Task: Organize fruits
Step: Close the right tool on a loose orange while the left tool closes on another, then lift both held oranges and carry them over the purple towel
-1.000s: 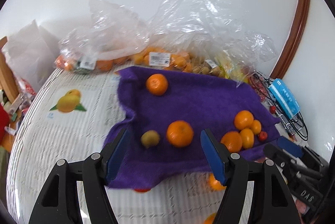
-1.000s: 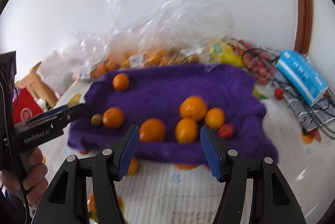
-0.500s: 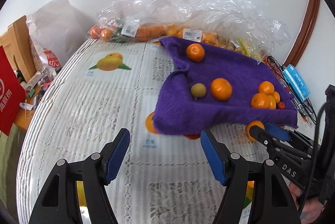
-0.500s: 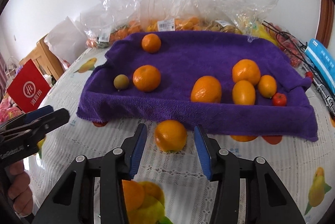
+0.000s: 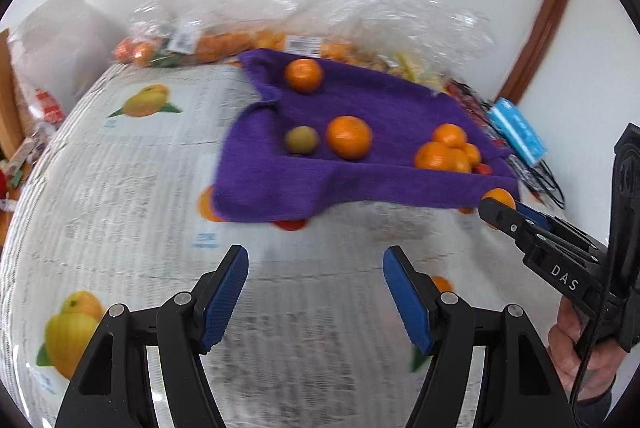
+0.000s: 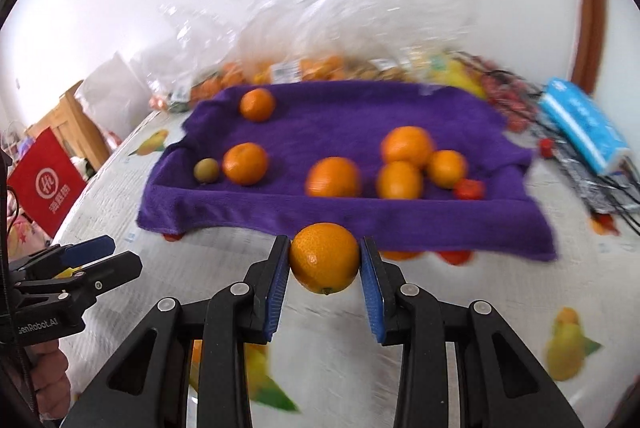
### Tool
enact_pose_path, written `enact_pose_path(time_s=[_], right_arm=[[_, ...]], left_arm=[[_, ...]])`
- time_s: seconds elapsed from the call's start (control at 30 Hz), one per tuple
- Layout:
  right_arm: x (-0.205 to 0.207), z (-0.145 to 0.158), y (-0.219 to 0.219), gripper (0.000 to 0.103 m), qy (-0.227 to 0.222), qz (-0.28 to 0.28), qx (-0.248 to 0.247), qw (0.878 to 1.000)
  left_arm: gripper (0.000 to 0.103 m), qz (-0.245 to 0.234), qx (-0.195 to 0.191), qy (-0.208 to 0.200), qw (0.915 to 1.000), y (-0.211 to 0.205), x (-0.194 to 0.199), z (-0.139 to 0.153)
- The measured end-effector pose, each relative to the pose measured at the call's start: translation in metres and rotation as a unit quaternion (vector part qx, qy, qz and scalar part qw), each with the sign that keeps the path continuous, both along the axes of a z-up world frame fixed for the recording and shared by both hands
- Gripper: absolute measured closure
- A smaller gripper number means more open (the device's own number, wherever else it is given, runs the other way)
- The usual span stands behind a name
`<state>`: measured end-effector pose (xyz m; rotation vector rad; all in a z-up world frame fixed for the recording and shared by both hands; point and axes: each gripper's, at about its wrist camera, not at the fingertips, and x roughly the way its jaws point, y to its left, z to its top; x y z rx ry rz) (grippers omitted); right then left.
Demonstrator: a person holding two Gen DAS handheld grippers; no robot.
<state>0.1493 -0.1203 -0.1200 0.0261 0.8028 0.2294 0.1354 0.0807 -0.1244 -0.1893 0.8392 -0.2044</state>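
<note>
One orange [image 6: 324, 262] sits between our right gripper [image 6: 325, 280] pads, whose jaws have just been closing onto it, off the near edge of the purple towel [image 6: 340, 212]. Its place lies straight ahead on the towel; our left gripper [image 5: 316, 300] hangs empty, jaws apart.

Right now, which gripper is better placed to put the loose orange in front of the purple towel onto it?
The right gripper: its jaws have just been closing and its pads flank the orange beside the purple towel. The left gripper is open over bare tablecloth.
</note>
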Motion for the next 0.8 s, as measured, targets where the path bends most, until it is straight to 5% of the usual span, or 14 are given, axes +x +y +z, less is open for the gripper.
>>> enact_pose_path(time_s=[0.33, 0.43, 0.57, 0.8], right_arm=[[-0.037, 0.003, -0.061, 0.068, -0.014, -0.053, -0.012, 0.998], [-0.044, -0.001, -0.074, 0.068, -0.008, -0.061, 0.002, 0.998], [-0.049, -0.007, -0.082, 0.068, -0.006, -0.060, 0.012, 0.998], [-0.046, -0.019, -0.077, 0.068, -0.003, -0.043, 0.007, 0.999]], left_arm=[[0.037, -0.055, 0.041, 0.023, 0.9974, -0.075, -0.010, -0.018], [0.047, -0.054, 0.057, 0.024, 0.9967, -0.086, -0.012, -0.024], [0.073, -0.042, 0.087, 0.009, 0.9953, -0.091, -0.016, -0.025], [0.073, 0.003, 0.110, 0.005, 0.9939, -0.076, -0.011, -0.023]])
